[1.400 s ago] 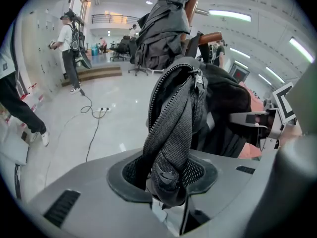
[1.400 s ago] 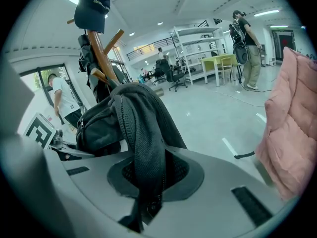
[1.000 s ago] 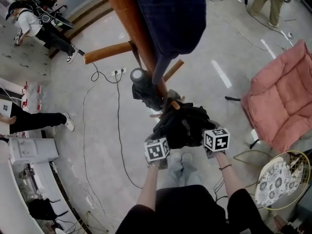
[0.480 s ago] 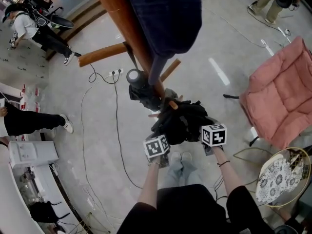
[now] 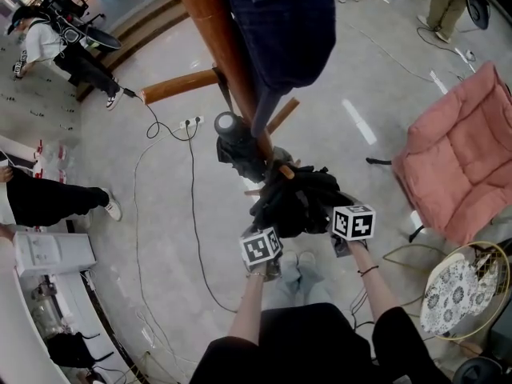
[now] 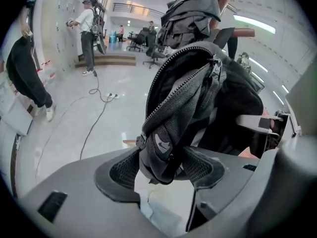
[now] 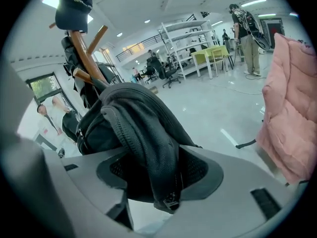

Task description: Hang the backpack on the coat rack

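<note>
Both sets of jaws have just been opening: the left gripper [image 6: 161,170] and right gripper [image 7: 151,175] now stand spread, with loose folds of the backpack [image 5: 300,202] between the pads. The backpack is where it was a second ago, low on the coat rack [image 5: 220,38] against the pole by a lower peg. Count: one backpack, two grippers, one rack, one dark garment [image 5: 280,22] up top, one pink chair [image 5: 464,158]. Glossy grey floor [image 5: 160,238] with a black cable [image 5: 194,214]; open workshop room, people at the edges.

Black backpack [image 7: 133,118] fold between right tool [image 7: 158,175] jaws, just opened, coat rack [image 7: 81,48] behind
</note>
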